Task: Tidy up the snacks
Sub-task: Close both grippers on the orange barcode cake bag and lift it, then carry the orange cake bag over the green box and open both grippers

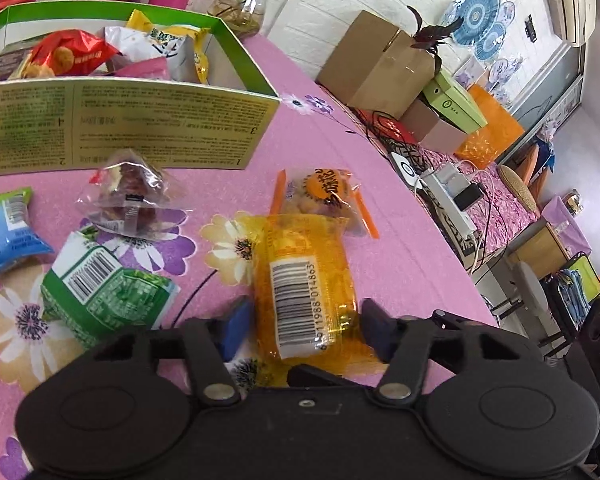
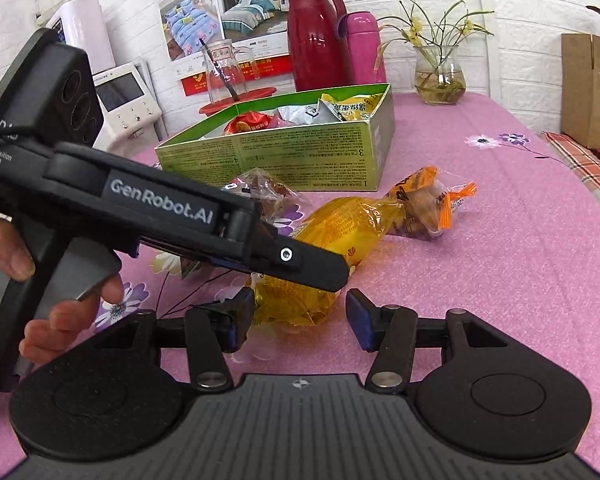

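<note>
- Snacks lie loose on the pink flowered desk, and nearest of all is a yellow packet with a barcode label facing up.
- The left tool has its two blue pads against the sides of the yellow packet near its close end; its jaws look clamped on it.
- In the right wrist view the yellow packet runs away from the camera, and the left tool's black finger lies across it.
- The right tool sits at the packet's near end with its jaws apart; the left pad is at the wrapper's edge, the right pad stands clear of it.
- A hand grips the left tool's handle at the left edge of that view.
- Just left of the yellow packet lies a green packet, and further left a blue packet.
- Beyond these rests a clear packet with dark pieces inside.
- An orange-trimmed packet touches the far end of the yellow packet.
- Behind them stands a green box, open on top, with several packets already inside.
- Past the box, a glass vase with yellow flowers, a red flask and a pink bottle stand by the white wall.
</note>
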